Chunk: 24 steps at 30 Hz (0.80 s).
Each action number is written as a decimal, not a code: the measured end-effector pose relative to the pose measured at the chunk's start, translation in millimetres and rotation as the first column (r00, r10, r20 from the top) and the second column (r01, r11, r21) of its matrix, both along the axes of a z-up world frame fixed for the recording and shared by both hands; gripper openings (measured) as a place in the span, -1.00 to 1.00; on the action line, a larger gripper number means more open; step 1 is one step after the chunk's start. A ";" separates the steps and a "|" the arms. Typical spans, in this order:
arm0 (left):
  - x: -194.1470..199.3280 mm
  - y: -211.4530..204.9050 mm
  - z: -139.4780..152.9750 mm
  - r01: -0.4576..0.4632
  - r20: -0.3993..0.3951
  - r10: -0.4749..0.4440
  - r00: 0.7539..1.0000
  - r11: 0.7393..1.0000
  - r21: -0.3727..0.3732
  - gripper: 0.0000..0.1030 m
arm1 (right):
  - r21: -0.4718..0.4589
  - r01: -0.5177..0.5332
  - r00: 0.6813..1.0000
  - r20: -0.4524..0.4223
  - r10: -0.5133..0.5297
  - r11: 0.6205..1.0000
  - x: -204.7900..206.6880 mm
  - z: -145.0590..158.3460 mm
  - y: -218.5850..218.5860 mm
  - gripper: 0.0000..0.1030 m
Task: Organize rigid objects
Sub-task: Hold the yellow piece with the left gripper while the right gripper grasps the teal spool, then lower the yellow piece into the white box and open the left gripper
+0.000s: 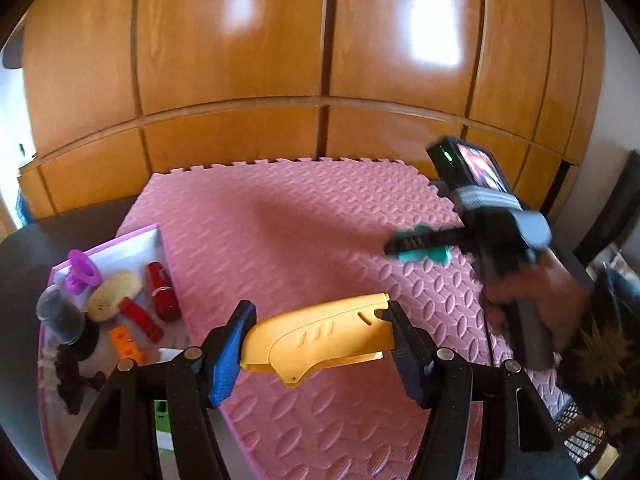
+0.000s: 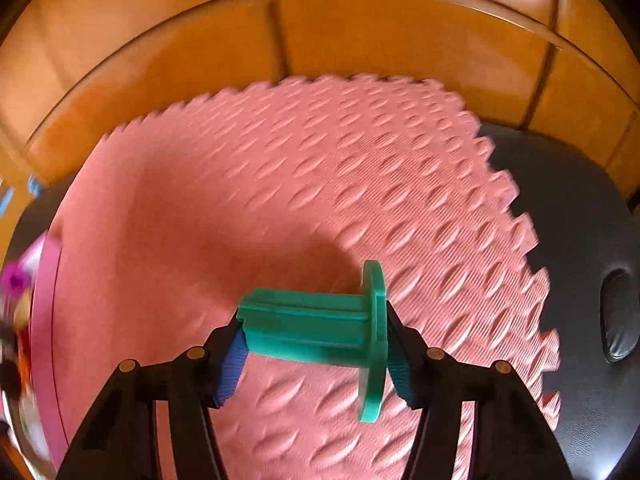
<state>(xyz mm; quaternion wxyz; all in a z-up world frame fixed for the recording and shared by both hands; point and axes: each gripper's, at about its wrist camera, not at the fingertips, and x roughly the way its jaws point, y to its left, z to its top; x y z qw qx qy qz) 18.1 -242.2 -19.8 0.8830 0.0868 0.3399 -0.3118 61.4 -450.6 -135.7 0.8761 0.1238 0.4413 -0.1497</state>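
The left gripper [image 1: 316, 344] is clamped on a flat yellow plastic piece with small slots and a curved lower edge [image 1: 320, 338], blue ribbed pads pressing its two ends, and it hangs above the pink foam puzzle mat with an embossed oval pattern [image 1: 280, 220]. The right gripper [image 2: 316, 350] holds a teal plastic spool, a ribbed shaft ending in a round flange [image 2: 316, 330]; one pad sits on the shaft's end and the other against the flange's face, the spool lying crosswise over the mat.

Only the left wrist view takes in the pink-rimmed tray [image 1: 132, 240] at the mat's left edge, on the dark tabletop [image 1: 24, 256]. In it lie a purple plastic funnel-shaped piece [image 1: 82, 272], a tan oval disc [image 1: 114, 290], a dark red cylinder [image 1: 162, 290], a red ribbed block [image 1: 140, 318], an orange block with holes [image 1: 126, 342] and a smoky clear dome [image 1: 60, 314]. That view also catches the right gripper from outside, blurred, with its camera screen lit and a hand [image 1: 536, 292] around the handle; the spool there is only a teal smear.

The right wrist view shows the spool's shape sharply, and the mat's jagged right border against the dark padded surface [image 2: 568, 200]. The tray appears there just as a blurred pink strip at far left. Glossy wooden cabinet doors [image 1: 240, 60] fill the background in both.
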 end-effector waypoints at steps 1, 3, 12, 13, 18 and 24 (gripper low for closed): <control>0.0 2.9 0.3 -0.007 0.001 0.007 1.000 1.000 -0.001 0.27 | 0.000 -0.022 1.000 -0.004 0.022 1.000 -4.9 -1.7 6.7 0.19; 0.8 7.7 1.9 -0.026 0.001 0.026 1.000 1.000 -0.003 0.27 | -0.019 -0.065 0.998 -0.002 0.065 0.998 -16.9 -4.2 21.5 0.19; -10.0 30.5 14.5 -0.084 0.036 0.084 0.996 0.996 0.004 0.27 | -0.117 -0.102 0.993 0.053 0.109 0.988 -42.8 -14.2 42.5 0.19; -11.4 33.4 16.4 -0.091 0.042 0.091 0.995 0.996 0.003 0.28 | -0.122 -0.105 0.992 0.060 0.113 0.987 -44.6 -14.7 43.2 0.19; -16.0 44.1 21.4 -0.111 0.053 0.111 0.992 0.994 0.001 0.27 | -0.133 -0.118 0.989 0.076 0.129 0.984 -42.2 -15.3 42.7 0.19; -18.1 57.3 22.2 -0.134 0.047 0.134 0.990 0.991 -0.007 0.27 | -0.144 -0.116 0.986 0.105 0.131 0.983 -46.2 -15.4 45.6 0.22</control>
